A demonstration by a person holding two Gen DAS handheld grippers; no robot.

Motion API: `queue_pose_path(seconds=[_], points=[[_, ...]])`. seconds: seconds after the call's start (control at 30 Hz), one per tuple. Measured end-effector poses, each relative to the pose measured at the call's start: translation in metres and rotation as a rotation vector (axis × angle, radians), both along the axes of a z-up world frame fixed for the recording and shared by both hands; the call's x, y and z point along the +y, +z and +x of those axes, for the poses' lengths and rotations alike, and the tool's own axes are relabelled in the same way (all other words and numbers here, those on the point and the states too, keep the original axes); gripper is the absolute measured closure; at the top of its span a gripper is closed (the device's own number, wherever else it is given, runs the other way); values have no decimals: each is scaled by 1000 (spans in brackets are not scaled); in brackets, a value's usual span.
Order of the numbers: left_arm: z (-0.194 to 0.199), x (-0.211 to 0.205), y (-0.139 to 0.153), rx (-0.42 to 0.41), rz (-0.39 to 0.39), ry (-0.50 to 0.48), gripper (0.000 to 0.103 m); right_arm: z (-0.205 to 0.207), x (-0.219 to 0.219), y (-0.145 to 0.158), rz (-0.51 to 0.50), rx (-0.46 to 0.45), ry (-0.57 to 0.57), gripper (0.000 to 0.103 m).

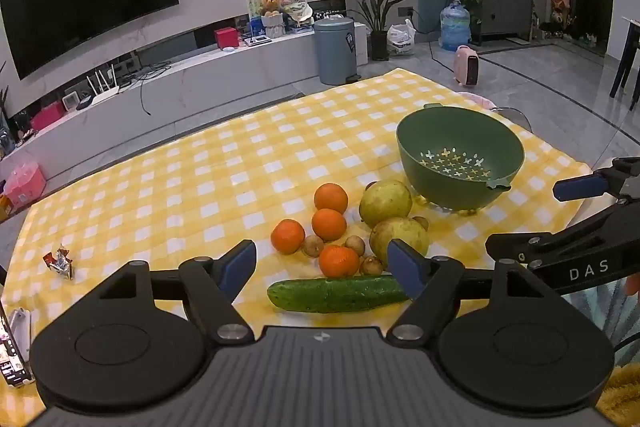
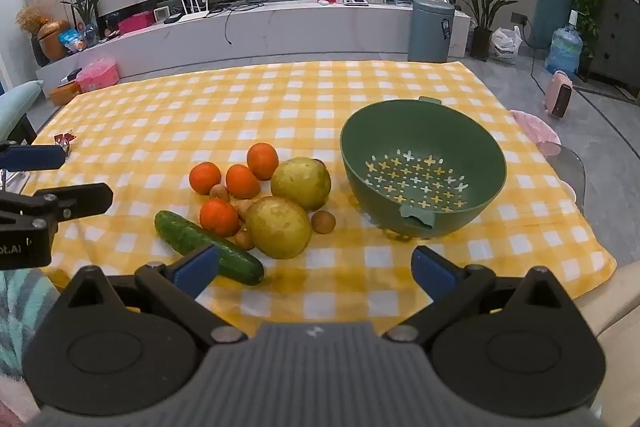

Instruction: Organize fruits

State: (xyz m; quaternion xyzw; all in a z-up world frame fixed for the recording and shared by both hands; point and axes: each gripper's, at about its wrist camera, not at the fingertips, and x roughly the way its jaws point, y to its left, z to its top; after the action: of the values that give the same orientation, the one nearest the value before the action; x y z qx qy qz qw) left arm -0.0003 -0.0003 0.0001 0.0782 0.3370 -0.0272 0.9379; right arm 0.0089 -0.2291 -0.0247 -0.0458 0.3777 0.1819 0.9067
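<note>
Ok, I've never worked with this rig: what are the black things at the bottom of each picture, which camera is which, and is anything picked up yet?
No robot here: a person holds a two-finger gripper in each hand, each with a camera looking along its fingers. One picture is from the left gripper, the other from the right gripper; each also shows at the edge of the other's view. Both are open and hold nothing. On the yellow checked cloth lie a cucumber, four oranges, two pears and some small brown fruits. The green colander beside them is empty. A candy wrapper lies off to the left.
</note>
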Motion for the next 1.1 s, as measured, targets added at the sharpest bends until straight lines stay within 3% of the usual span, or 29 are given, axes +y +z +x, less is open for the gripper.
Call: queue_pose_path(seconds=[1.1], points=[[1,2,-8,51,-1,8,15,-1,1,-5,13,36,-5,4]])
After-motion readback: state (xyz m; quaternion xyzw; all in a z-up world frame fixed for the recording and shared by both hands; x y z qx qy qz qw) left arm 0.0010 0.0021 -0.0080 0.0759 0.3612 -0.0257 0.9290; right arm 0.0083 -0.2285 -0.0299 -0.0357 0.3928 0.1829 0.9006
